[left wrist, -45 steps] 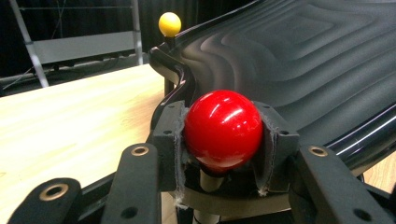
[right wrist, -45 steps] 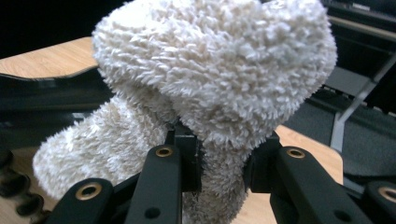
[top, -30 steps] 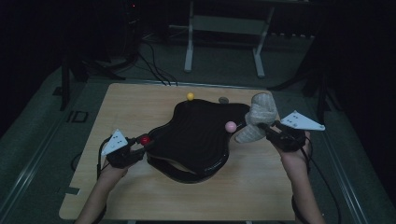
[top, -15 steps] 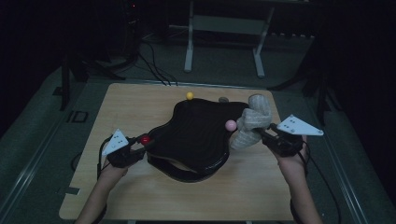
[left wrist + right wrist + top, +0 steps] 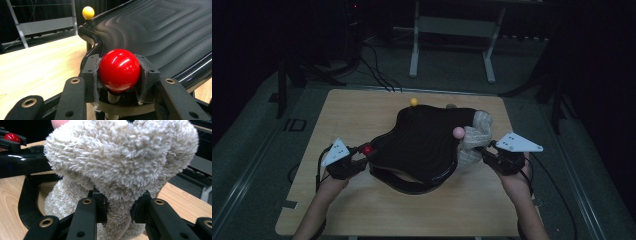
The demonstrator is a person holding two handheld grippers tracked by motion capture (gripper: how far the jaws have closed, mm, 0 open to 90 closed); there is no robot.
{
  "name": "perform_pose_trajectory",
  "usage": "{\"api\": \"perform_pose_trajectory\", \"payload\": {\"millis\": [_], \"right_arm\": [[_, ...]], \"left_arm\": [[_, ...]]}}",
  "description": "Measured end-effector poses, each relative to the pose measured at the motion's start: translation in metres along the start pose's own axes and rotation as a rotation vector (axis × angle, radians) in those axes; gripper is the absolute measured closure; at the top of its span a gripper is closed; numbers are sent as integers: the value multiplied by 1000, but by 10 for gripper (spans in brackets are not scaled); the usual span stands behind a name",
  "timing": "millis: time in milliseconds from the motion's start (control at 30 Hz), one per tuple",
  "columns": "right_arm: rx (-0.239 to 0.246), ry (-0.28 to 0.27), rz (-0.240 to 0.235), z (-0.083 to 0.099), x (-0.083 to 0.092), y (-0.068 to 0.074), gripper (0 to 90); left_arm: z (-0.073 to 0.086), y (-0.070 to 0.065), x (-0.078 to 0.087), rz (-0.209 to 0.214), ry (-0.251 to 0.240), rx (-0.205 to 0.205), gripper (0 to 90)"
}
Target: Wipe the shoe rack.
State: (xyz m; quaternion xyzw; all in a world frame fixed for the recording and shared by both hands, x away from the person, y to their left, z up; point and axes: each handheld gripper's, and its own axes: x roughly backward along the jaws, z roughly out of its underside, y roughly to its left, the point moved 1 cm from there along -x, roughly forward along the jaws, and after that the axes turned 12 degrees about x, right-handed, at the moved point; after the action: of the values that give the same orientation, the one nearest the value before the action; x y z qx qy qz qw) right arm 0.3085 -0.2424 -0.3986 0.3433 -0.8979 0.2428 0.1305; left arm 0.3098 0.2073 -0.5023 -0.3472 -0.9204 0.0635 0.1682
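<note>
Using the black ridged tray (image 5: 422, 145) as landmark, we see the left gripper (image 5: 357, 157) at its left edge, jaws clamped on the red ball knob (image 5: 119, 70). At the tray's right edge, the right gripper (image 5: 484, 152) pinches a fluffy cream sock (image 5: 120, 170), just below the pink ball knob (image 5: 458, 132). The yellow ball knob (image 5: 413, 101) stands at the far rim.

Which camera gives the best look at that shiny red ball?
The left gripper view: the glossy red ball sits large and sharp, clamped between the left gripper pads. The high view shows it as a small red dot; the right gripper view catches it at its top left corner.
</note>
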Motion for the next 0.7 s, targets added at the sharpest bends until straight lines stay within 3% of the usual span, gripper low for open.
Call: {"api": "perform_pose_trajectory", "payload": {"millis": [167, 300, 367, 567, 700], "right_arm": [[-17, -41, 50, -9, 10, -12, 705], [-14, 17, 54, -2, 0, -14, 705], [-35, 25, 59, 3, -1, -16, 705], [-53, -35, 95, -10, 11, -27, 702], [-43, -22, 101, -13, 7, -32, 702]], "left_arm": [[0, 1, 0, 6, 2, -4, 585], [-1, 1, 0, 6, 5, -8, 585], [-1, 1, 0, 0, 7, -14, 585], [-1, 1, 0, 2, 6, -15, 586], [-1, 1, 0, 4, 4, -15, 585]]}}
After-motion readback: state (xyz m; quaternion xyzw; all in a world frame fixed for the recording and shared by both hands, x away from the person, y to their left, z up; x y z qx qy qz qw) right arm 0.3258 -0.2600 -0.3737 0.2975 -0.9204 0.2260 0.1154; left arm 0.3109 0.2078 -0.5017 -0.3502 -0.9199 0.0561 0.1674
